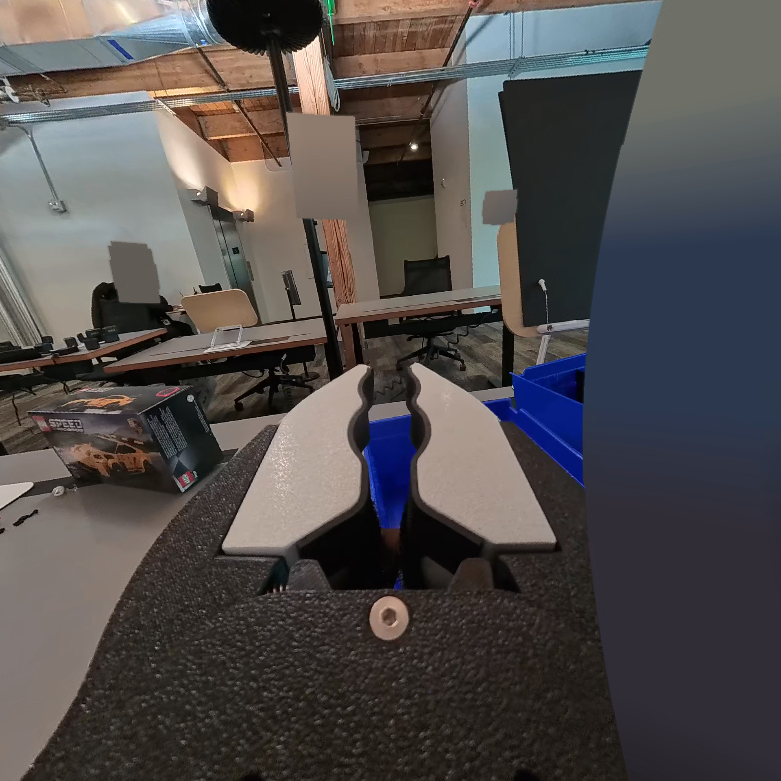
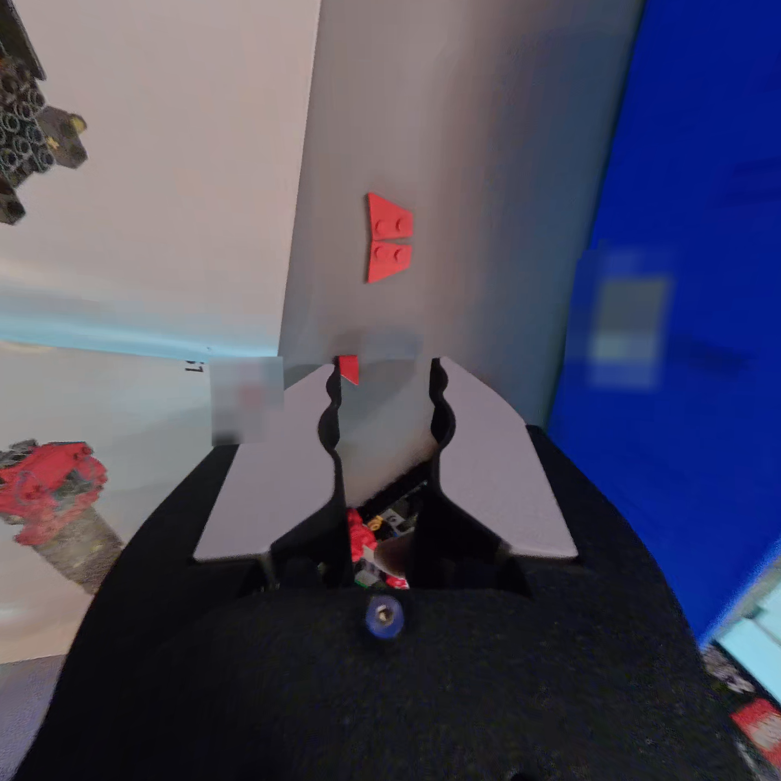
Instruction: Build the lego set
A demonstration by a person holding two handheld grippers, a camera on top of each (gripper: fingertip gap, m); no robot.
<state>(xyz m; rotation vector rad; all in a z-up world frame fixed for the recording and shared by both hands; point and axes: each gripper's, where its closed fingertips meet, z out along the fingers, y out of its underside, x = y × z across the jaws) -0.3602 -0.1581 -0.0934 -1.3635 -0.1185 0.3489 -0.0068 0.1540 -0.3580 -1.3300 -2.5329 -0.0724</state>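
Two red wedge plates (image 2: pixel 389 237) lie touching on our grey table (image 2: pixel 465 169); our right gripper (image 2: pixel 386 367) gapes empty, our left gripper (image 1: pixel 391 374) narrowly parted, empty.

— What sits beyond the near grey table (image 1: pixel 63 549)?

— Long desks (image 1: pixel 262 338) at ten o'clock, black office chairs (image 1: pixel 431 334) at twelve, a seated person (image 1: pixel 126 312) farther left.

— And overhead?

— A silver air duct (image 1: pixel 105 38) at eleven o'clock, wooden ceiling beams (image 1: pixel 393 38) at one, a dark panel (image 1: pixel 562 190) at two.

Blurred, edge-cut red model (image 2: pixel 50 490)
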